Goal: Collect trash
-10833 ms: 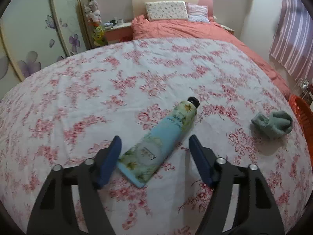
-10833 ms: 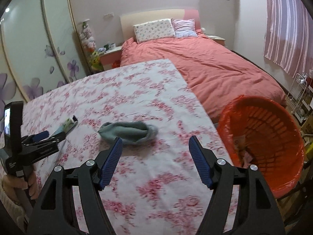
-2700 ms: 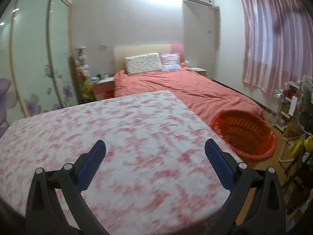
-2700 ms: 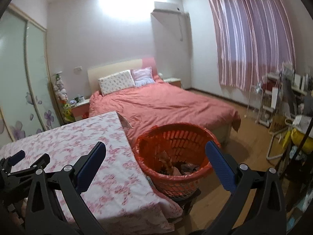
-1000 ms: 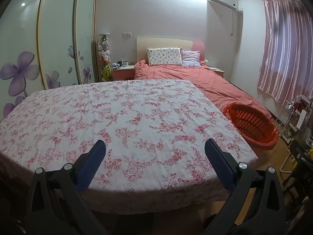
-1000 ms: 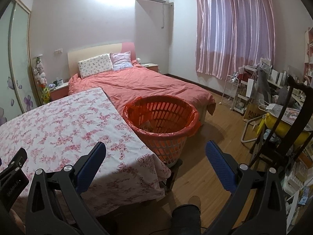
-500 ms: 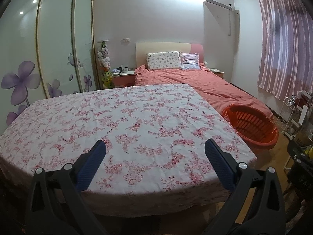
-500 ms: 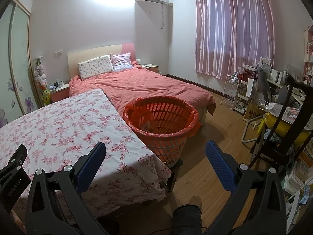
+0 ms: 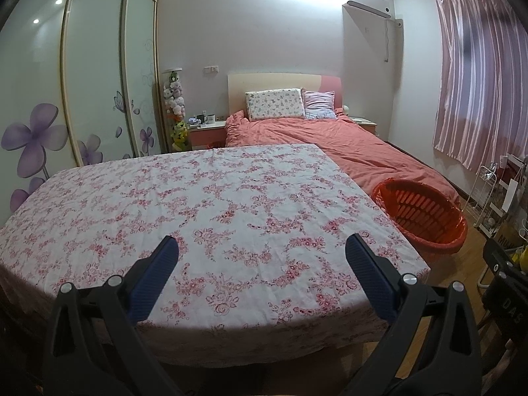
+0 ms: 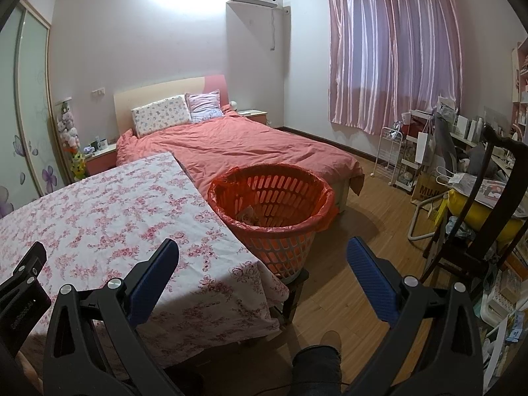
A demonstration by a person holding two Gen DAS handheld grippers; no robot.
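Observation:
An orange basket (image 10: 270, 198) lined with a red bag stands on a low stool at the table's right side, with scraps of trash in its bottom; the left wrist view shows the basket (image 9: 422, 214) too. The table (image 9: 211, 204) wears a pink floral cloth and I see nothing lying on it. My left gripper (image 9: 260, 247) is open, held back from the table's near edge with nothing between its blue pads. My right gripper (image 10: 262, 250) is open and empty as well, off the table's near right corner, short of the basket.
A bed with a coral duvet (image 10: 250, 145) lies behind the table. A cluttered desk, a dark chair (image 10: 488, 204) and a white wire rack (image 10: 392, 155) fill the right side. Wooden floor (image 10: 363, 231) stretches between. A person's foot (image 10: 316, 363) shows below. Wardrobe doors (image 9: 99, 82) line the left.
Both grippers drew back from the table and rose over the last second. Since 10.8 s ago the cream tube and the grey-green cloth have gone from the table. The jaws stand wider.

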